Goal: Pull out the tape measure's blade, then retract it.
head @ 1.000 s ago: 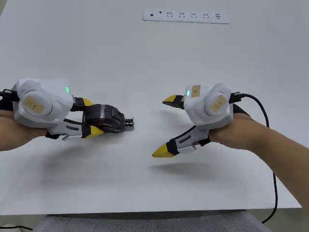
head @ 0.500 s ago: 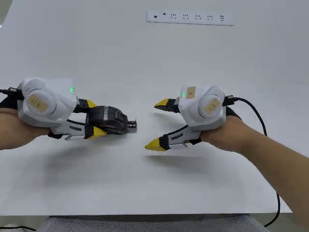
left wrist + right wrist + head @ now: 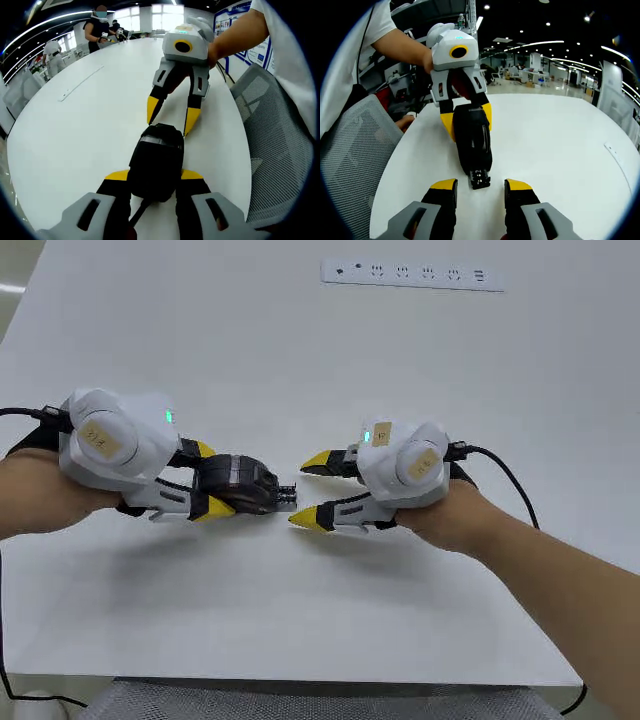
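Note:
A black tape measure (image 3: 238,483) lies on the white table, held by my left gripper (image 3: 208,478), whose yellow-tipped jaws are shut on its body. Its metal blade hook (image 3: 288,494) points right, with the blade fully in. In the left gripper view the tape measure (image 3: 156,160) sits between my jaws, and the right gripper (image 3: 170,114) faces it from beyond. My right gripper (image 3: 310,489) is open, its two yellow fingertips on either side of the hook. In the right gripper view the hook (image 3: 479,179) lies just ahead of my open jaws, not touched.
A white power strip (image 3: 412,273) lies at the table's far edge. A black cable (image 3: 510,480) trails from the right gripper. A mesh chair (image 3: 300,702) sits at the table's near edge. Other people stand far off in the left gripper view.
My right gripper has moved left toward the tape measure, and its open jaws now bracket the blade hook. The left gripper kept its hold on the tape measure.

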A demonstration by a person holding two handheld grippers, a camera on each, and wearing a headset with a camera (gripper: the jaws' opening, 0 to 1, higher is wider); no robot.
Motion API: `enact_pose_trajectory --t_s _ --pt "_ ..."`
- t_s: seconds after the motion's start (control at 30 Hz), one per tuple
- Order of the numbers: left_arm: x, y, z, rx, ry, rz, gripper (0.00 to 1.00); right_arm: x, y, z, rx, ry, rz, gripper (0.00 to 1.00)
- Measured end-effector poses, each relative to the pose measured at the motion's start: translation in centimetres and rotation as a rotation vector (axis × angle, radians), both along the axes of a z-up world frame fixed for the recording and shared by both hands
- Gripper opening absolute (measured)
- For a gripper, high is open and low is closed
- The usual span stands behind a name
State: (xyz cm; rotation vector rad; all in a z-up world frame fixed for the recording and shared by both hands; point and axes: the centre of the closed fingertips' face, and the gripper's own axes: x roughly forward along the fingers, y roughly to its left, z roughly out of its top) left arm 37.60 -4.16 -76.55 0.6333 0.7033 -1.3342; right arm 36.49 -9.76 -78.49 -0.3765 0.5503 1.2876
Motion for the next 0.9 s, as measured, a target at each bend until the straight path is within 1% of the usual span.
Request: enact_pose_trajectory --t_s 0.03,0.07,0.1,0.17,0.2,0.27,0.33,0.6,0.63,0.67,0.9 --pt "0.0 0.0 0.0 0.0 0.0 0.0 0.29 0.07 0.04 -0.17 -0.011 -0.013 0.004 0.35" --pt "-0.02 0.01 0.01 -0.001 0.0 0.001 0.29 0.05 0.23 -0.21 -0.006 -0.013 0.008 0.34" --pt "-0.03 0.01 0.01 -0.001 0.0 0.001 0.29 0.08 0.31 -0.13 -0.002 -0.013 0.008 0.31" --pt "-0.02 0.01 0.01 0.0 0.0 0.002 0.29 0.22 0.42 -0.26 -0.012 -0.033 0.014 0.26" --pt "-0.02 0.01 0.01 0.001 0.001 0.003 0.29 0.11 0.49 -0.33 -0.012 -0.03 0.021 0.24" --pt "-0.01 0.02 0.01 0.001 0.0 0.002 0.29 0.19 0.58 -0.53 -0.019 -0.046 0.03 0.22" --pt "0.0 0.01 0.0 0.002 0.0 0.002 0.29 0.12 0.65 -0.55 -0.015 -0.037 0.033 0.21" --pt "0.03 -0.01 -0.03 0.002 0.0 0.002 0.29 0.06 0.91 -0.97 -0.022 -0.033 0.054 0.17" --pt "0.03 -0.01 -0.03 0.002 0.001 0.003 0.29 0.19 0.99 -0.85 -0.013 -0.034 0.053 0.17" --pt "0.05 -0.01 -0.03 0.001 0.002 0.003 0.29 0.21 0.86 -0.87 -0.009 -0.022 0.044 0.16" --pt "0.04 -0.04 -0.03 0.002 -0.001 -0.005 0.29 0.22 0.99 -0.83 -0.003 -0.029 0.047 0.14"
